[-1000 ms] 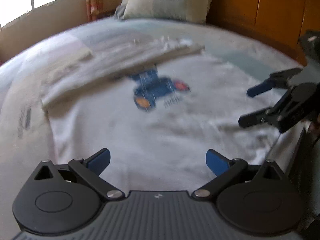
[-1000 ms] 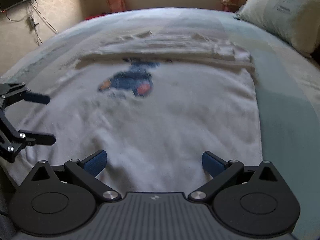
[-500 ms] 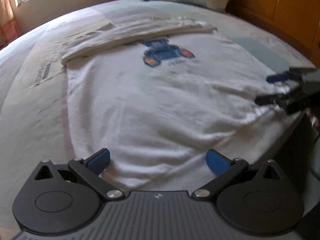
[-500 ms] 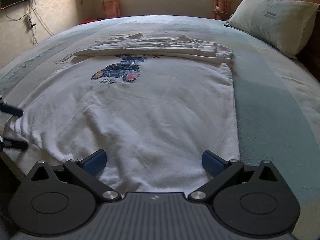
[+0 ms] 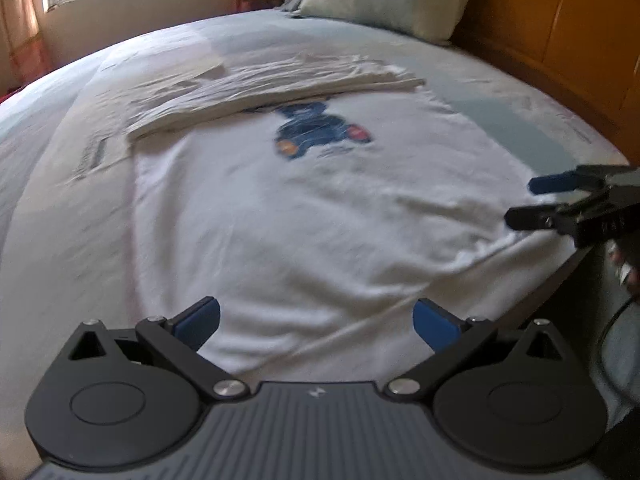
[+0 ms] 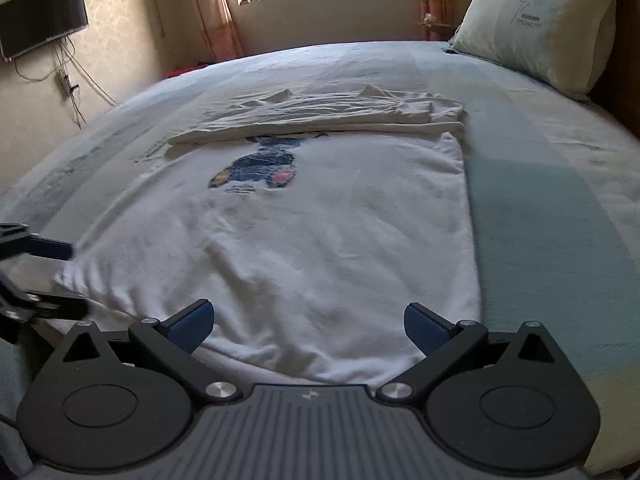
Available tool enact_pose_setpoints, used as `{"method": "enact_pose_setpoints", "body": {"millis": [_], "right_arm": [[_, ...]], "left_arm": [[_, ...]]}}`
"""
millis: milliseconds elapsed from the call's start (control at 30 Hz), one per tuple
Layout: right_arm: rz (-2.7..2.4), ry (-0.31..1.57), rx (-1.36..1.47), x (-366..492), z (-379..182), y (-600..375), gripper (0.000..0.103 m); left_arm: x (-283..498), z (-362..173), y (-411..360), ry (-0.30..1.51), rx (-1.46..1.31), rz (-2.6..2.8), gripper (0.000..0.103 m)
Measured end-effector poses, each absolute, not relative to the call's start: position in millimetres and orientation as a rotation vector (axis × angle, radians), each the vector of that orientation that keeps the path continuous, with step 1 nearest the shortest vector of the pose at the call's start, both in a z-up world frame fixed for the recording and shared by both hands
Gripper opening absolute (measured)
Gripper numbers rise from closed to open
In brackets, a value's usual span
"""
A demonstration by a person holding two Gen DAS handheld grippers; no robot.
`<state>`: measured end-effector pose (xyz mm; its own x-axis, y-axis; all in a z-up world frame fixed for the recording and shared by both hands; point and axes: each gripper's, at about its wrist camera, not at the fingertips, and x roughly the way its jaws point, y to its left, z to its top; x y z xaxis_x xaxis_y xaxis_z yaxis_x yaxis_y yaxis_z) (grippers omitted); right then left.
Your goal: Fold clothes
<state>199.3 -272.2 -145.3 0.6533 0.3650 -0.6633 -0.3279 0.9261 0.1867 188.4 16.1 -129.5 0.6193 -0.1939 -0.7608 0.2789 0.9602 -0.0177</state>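
While both cameras have drawn back since a second ago, the white cotton T-shirt with a blue bear print (image 6: 304,236) lies spread on the pale bed (image 6: 540,208), its far part folded over. The left gripper (image 5: 316,320) and right gripper (image 6: 308,322) gape wide, empty, at its near hem.

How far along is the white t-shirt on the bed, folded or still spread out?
Partly folded. The white t-shirt has its far end doubled back in a band above the printed bear; the rest lies spread flat on the bed.
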Motion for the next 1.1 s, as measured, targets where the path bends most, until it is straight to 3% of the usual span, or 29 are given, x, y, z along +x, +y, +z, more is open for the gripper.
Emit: {"method": "enact_pose_setpoints", "body": {"millis": [233,567,800,1100], "right_arm": [[0.378,0.792,0.025,191.4,-155.3,-279.2,0.103],[0.36,0.808,-0.066,188.6,-151.9,-272.3,0.103],[0.518,0.763,-0.294,175.6,-131.9,-254.1,0.103],[0.687,0.704,-0.635,156.8,-149.5,-192.3,0.103]], "left_arm": [[187.1,-152.7,18.5,0.852,0.017,-0.316,0.102],[191.1,-146.1,18.9,0.882,0.078,-0.321,0.102],[177.4,-133.8,-10.2,0.807,0.375,-0.361,0.101],[166.8,-134.8,-29.0,0.79,0.457,-0.423,0.102]]}}
